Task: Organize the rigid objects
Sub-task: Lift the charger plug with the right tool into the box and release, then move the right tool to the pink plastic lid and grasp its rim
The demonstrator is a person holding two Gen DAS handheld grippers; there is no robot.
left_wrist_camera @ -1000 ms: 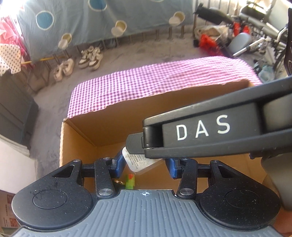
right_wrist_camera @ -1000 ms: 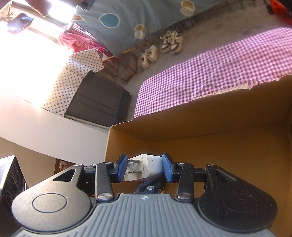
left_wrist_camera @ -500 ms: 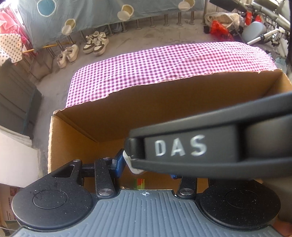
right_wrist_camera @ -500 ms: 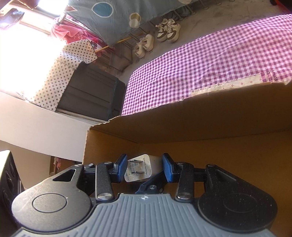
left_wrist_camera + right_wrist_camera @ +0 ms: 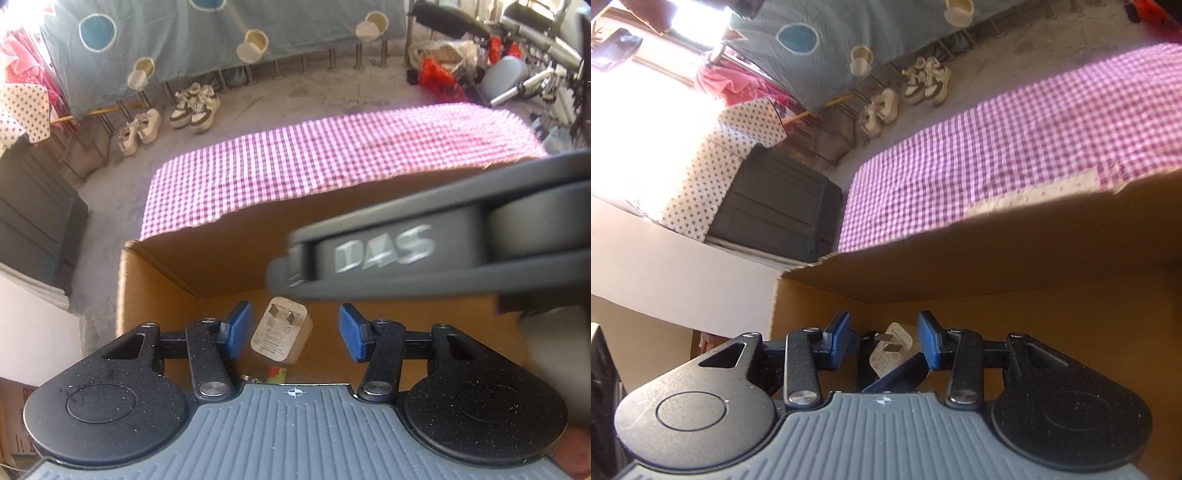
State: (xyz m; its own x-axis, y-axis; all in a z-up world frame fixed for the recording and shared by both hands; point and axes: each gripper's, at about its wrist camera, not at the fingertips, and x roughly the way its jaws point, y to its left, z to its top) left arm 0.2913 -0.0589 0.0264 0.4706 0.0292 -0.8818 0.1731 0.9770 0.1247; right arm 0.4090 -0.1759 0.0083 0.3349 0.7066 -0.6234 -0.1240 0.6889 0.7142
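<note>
Now our left gripper [image 5: 291,332] is opening over the cardboard box [image 5: 236,258], its blue pads [image 5: 238,328] standing clear of the white USB charger plug [image 5: 282,334] that sits between them, prongs toward the camera. It looks already let go, tilted and falling or lying just above the box floor; we cannot tell which.

Our right gripper [image 5: 882,339] is partly spread, and in its own view the same charger [image 5: 892,349] shows between its pads [image 5: 840,338] without either clearly pressing on it. Part of the left gripper crosses below it there.

We judge the step to be dropping the charger into the box. To do it well, we should let the left jaws finish spreading before lifting straight up, so a pad does not drag the plug back out, and keep the right gripper from brushing it.

The left view alone shows the right gripper's dark body [image 5: 443,251] crossing overhead and small green and red things [image 5: 276,374] on the box floor. The right view alone shows the box's near left corner [image 5: 777,280] against the white wall, and a patched edge on the purple gingham cloth [image 5: 997,147] behind.
</note>
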